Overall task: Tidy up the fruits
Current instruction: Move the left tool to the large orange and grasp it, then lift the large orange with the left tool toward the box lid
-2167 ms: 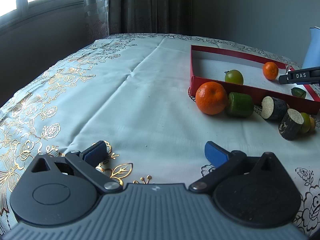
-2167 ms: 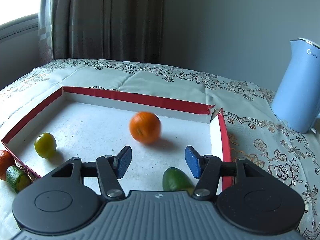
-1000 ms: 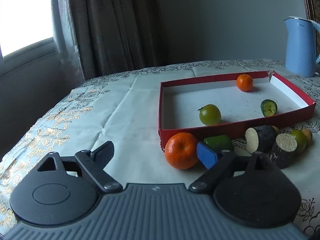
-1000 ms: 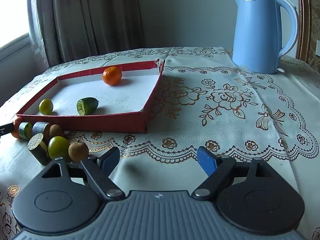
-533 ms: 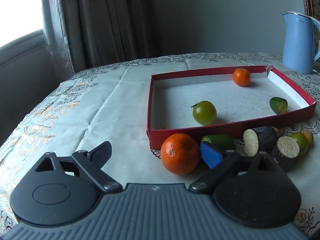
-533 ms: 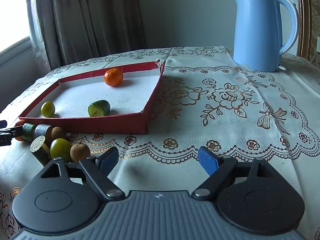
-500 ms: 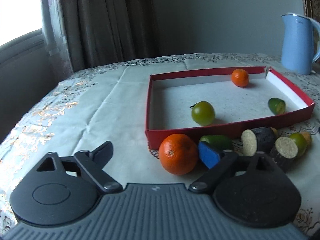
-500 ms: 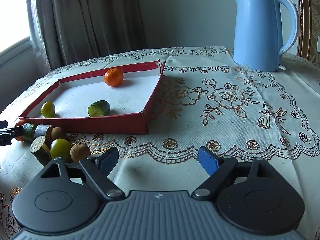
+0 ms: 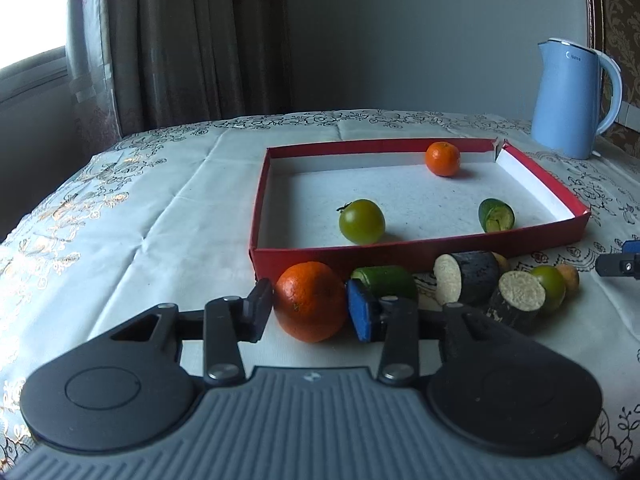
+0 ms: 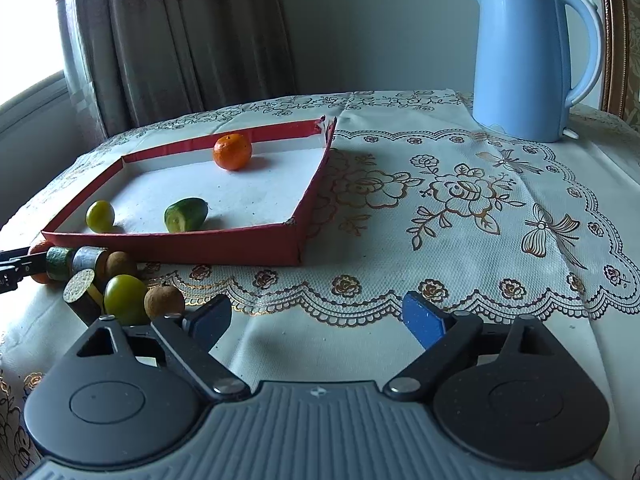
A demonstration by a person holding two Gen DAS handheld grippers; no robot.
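A large orange (image 9: 311, 301) lies on the cloth just in front of the red tray (image 9: 416, 249). My left gripper (image 9: 310, 311) has closed on it, one pad on each side. In the tray lie a small orange (image 9: 442, 158), a green tomato (image 9: 362, 221) and a cut cucumber piece (image 9: 496, 215). Right of the large orange are a cucumber piece (image 9: 386, 280), two dark cut chunks (image 9: 468, 272), a green fruit (image 9: 550, 282) and a brown fruit (image 9: 570, 276). My right gripper (image 10: 318, 322) is open and empty over the lace cloth, right of that pile (image 10: 124, 298).
A blue electric kettle (image 10: 528, 56) stands at the back right of the table. Curtains hang behind the table. The table edge drops away on the left. The right gripper's tip (image 9: 618, 264) shows at the right edge of the left wrist view.
My left gripper moved forward to the large orange and its fingers closed in around it. The right gripper drew back from the tray and now holds nearly still.
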